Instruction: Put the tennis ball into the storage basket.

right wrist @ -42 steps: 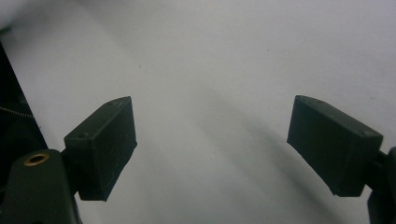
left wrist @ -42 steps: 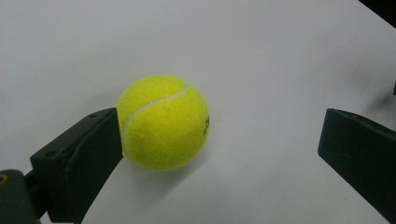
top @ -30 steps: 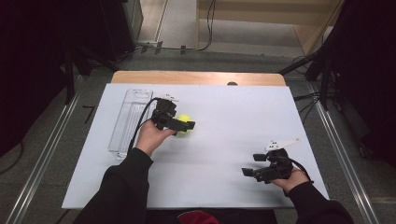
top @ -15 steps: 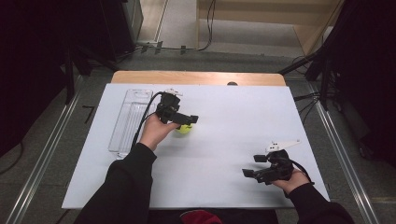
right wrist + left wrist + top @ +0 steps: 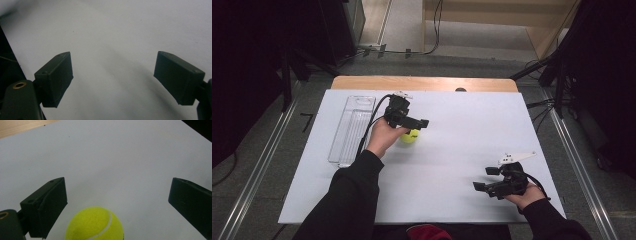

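Moved: left tongs [image 5: 117,202] rose off the ball [image 5: 94,223], now apart above it.
Right tongs [image 5: 113,80]: apart, idle, near right.

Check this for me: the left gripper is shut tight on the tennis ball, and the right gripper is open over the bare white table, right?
Not quite. The left gripper is open: in the left gripper view the tennis ball sits between its spread fingers, ungripped. The right gripper is indeed open over the bare white table.
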The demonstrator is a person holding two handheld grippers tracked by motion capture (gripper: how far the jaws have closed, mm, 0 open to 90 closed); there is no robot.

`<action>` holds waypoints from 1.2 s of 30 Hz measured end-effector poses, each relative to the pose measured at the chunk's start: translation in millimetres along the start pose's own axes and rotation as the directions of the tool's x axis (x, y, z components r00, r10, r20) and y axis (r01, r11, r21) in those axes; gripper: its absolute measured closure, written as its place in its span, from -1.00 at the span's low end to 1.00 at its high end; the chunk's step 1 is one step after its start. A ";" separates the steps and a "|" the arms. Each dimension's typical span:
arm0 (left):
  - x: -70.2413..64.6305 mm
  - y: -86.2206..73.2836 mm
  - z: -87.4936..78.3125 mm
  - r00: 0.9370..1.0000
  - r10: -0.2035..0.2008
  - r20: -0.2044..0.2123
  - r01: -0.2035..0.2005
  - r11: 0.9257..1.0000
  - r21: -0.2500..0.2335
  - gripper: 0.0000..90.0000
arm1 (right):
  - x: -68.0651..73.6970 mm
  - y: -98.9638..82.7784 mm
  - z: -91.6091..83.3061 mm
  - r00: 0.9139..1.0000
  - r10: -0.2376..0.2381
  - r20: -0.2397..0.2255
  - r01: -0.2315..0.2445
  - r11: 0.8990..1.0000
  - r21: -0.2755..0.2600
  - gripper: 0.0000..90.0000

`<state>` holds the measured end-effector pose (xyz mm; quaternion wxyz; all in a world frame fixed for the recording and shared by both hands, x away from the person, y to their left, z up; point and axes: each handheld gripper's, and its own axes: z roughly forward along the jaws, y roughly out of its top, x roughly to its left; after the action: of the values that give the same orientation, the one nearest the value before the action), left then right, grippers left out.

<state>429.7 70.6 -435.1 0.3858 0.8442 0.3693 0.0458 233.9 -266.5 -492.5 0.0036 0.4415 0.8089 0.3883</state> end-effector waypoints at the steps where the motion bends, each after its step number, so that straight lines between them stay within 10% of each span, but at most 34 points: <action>1: 0.2 -0.3 0.5 1.000 0.001 -0.001 -0.001 1.000 0.002 -0.94 | 0.3 -0.2 -0.1 1.000 0.000 0.001 0.000 1.000 0.000 -0.70; 36: 5.5 -15.0 16.3 1.000 -0.007 -0.029 0.007 1.000 0.007 -0.94 | 0.9 -1.7 -0.8 1.000 0.001 0.000 -0.001 1.000 0.000 -0.70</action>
<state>430.7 70.7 -457.9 0.3777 0.8435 0.3778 0.0555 231.9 -266.9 -492.7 0.0036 0.4418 0.8087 0.3883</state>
